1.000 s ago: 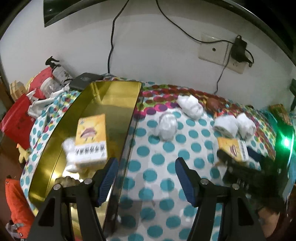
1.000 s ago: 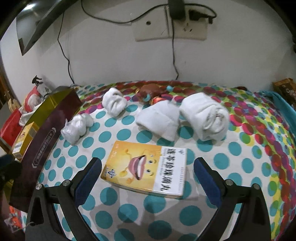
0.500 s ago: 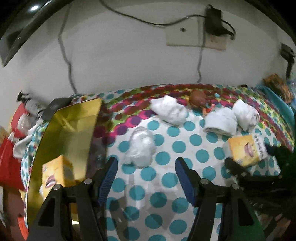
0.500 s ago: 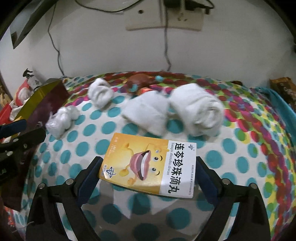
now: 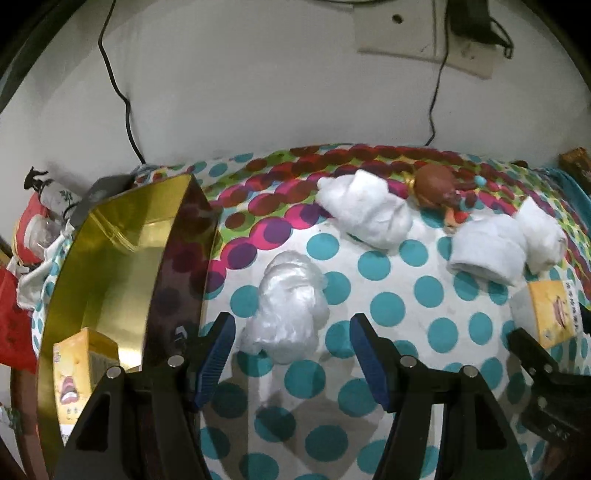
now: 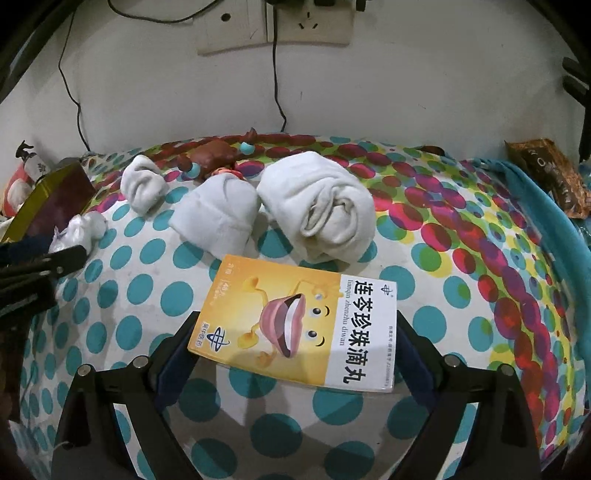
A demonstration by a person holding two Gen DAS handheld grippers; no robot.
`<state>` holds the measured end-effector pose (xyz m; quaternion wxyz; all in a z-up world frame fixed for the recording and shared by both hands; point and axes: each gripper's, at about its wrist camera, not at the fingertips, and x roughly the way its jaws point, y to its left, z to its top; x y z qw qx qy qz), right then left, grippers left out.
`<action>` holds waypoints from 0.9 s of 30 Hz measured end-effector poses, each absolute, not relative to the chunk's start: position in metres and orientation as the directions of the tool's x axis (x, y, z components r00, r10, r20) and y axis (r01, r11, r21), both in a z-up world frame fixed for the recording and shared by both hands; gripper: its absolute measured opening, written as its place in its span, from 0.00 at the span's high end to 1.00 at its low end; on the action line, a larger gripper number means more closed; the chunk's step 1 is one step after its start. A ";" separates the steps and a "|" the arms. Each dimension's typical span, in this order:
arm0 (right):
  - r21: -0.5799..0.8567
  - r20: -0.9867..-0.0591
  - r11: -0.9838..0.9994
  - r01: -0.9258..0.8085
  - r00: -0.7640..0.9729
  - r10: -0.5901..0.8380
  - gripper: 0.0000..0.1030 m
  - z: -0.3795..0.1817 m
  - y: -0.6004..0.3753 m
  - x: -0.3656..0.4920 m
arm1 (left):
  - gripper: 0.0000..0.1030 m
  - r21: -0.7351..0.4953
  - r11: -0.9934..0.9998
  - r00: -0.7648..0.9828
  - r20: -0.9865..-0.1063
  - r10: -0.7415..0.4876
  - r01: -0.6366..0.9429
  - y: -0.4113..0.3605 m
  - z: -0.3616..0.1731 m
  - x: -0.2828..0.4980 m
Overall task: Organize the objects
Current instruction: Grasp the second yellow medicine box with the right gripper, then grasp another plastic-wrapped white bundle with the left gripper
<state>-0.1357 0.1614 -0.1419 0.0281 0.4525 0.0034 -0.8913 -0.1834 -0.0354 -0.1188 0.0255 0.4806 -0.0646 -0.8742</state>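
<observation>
My right gripper (image 6: 295, 354) is shut on a yellow medicine box (image 6: 295, 321) and holds it flat above the polka-dot cloth; the box also shows in the left wrist view (image 5: 550, 310). My left gripper (image 5: 291, 350) is open and empty, its fingers either side of a crumpled clear plastic bag (image 5: 288, 306). The gold tray (image 5: 110, 266) lies to its left with another yellow box (image 5: 70, 384) inside. The bag (image 6: 79, 229) and tray (image 6: 48, 199) show at the left of the right wrist view.
Rolled white socks (image 6: 317, 214) (image 6: 216, 218) (image 6: 142, 184) and a brown toy (image 6: 214, 155) lie at the back near the wall. Cables hang from the wall socket (image 6: 273, 26). Red bags and bottles (image 5: 33, 229) crowd the far left. A brown packet (image 6: 546, 173) lies at the right.
My right gripper has closed on the yellow box and lifted it slightly. My left gripper has swung right, away from the tray, and come up to the plastic bag.
</observation>
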 end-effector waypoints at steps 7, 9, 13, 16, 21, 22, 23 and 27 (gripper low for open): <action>0.027 -0.806 -0.998 0.053 -0.590 -0.053 0.09 -0.139 0.162 -0.137 | 0.36 0.104 -0.994 -0.550 -0.832 -0.076 -0.021 -0.037 -0.124 -0.190; 0.029 -0.805 -0.998 0.052 -0.590 -0.054 0.09 -0.138 0.161 -0.137 | 0.36 0.099 -0.995 -0.549 -0.833 -0.067 -0.029 -0.036 -0.125 -0.191; 0.035 -0.804 -0.998 0.052 -0.591 -0.059 0.09 -0.137 0.161 -0.137 | 0.52 0.125 -0.992 -0.558 -0.825 -0.088 -0.030 -0.034 -0.127 -0.190; 0.025 -0.806 -0.998 0.053 -0.589 -0.051 0.09 -0.137 0.160 -0.137 | 0.63 0.110 -0.994 -0.558 -0.826 -0.080 -0.020 -0.037 -0.128 -0.191; 0.026 -0.806 -0.998 0.052 -0.590 -0.052 0.09 -0.138 0.159 -0.137 | 0.65 0.112 -0.994 -0.565 -0.821 -0.080 -0.021 -0.037 -0.128 -0.189; 0.024 -0.806 -0.998 0.052 -0.589 -0.050 0.09 -0.138 0.159 -0.137 | 0.65 0.119 -0.993 -0.568 -0.818 -0.086 -0.020 -0.037 -0.128 -0.189; 0.027 -0.806 -0.998 0.052 -0.590 -0.053 0.09 -0.138 0.160 -0.137 | 0.65 0.117 -0.993 -0.568 -0.818 -0.085 -0.021 -0.037 -0.128 -0.188; 0.025 -0.806 -0.998 0.052 -0.589 -0.051 0.09 -0.138 0.158 -0.137 | 0.65 0.111 -0.994 -0.567 -0.820 -0.080 -0.020 -0.036 -0.126 -0.186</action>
